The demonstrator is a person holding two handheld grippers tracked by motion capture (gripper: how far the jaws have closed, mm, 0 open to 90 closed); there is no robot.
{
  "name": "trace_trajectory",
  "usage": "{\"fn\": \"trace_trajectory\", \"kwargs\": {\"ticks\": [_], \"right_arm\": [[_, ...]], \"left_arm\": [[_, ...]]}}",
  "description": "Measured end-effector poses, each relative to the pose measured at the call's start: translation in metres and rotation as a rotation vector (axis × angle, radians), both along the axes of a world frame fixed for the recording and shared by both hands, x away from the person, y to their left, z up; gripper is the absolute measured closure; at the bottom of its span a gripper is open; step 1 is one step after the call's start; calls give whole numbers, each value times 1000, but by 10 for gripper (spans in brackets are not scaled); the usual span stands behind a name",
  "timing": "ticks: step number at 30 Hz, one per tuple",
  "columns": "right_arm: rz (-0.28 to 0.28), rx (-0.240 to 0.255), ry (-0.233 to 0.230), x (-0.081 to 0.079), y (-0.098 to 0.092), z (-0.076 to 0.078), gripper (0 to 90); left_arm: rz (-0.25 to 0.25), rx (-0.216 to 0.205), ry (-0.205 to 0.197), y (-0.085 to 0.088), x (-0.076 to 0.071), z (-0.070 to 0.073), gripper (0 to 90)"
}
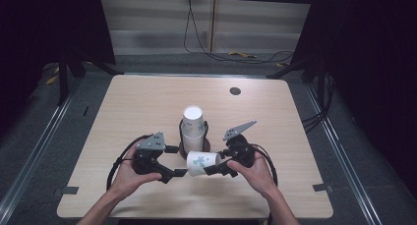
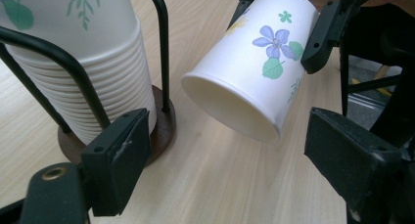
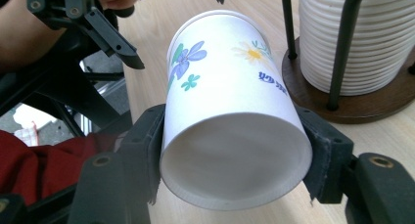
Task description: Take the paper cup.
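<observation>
Lower centre of the high view: right gripper [image 1: 209, 169] clamps a paper cup [image 1: 202, 163] held on its side, off the table, mouth toward the left gripper [image 1: 180, 173]. Cup is white, smooth, tapered, printed with blue and yellow flowers and green leaves; rolled rim at the mouth. In the right gripper view the black jaws press both sides of the cup [image 3: 230, 121] near its base end, pads matte and rubbery. Left gripper sits just beside the cup mouth, jaws spread wide with nothing between them; in the left gripper view the cup [image 2: 254, 62] hangs upper centre, apart from both pads. Both hands come up from the bottom edge, wrists angled inward, grippers pointing at each other roughly level. Grey triangular plates on top. Just behind, mid-frame: stack [image 1: 192, 123] of nested white cups, ribbed by their rims, upside down in a holder [image 1: 206, 144] with round dark wooden base and thin black wire uprights. Table [image 1: 147, 102] is pale wood-grain laminate, rounded corners.
</observation>
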State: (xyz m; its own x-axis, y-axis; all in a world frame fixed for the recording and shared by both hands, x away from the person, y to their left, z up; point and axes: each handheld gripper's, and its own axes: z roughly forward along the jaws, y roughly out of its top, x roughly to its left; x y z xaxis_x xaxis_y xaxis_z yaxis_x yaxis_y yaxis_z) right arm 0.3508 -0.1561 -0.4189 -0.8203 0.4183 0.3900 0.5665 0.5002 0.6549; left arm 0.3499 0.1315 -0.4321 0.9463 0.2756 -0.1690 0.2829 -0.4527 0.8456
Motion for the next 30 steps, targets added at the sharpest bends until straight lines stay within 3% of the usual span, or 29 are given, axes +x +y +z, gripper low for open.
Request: {"fn": "trace_trajectory", "kwargs": {"ticks": [16, 19, 21, 26, 30], "right_arm": [[-9, 43, -81, -5, -6, 4, 355], [-13, 71, -91, -5, -8, 5, 355], [-20, 60, -103, -5, -9, 6, 356], [-8, 98, -118, -6, -9, 7, 357], [-7, 99, -112, -5, -7, 6, 360]], "left_arm": [[35, -26, 26, 7, 1, -1, 160], [31, -24, 21, 6, 1, -2, 159], [40, -23, 15, 7, 1, -2, 160], [57, -43, 1, 9, 3, 1, 160], [54, -71, -9, 11, 1, 3, 160]]}}
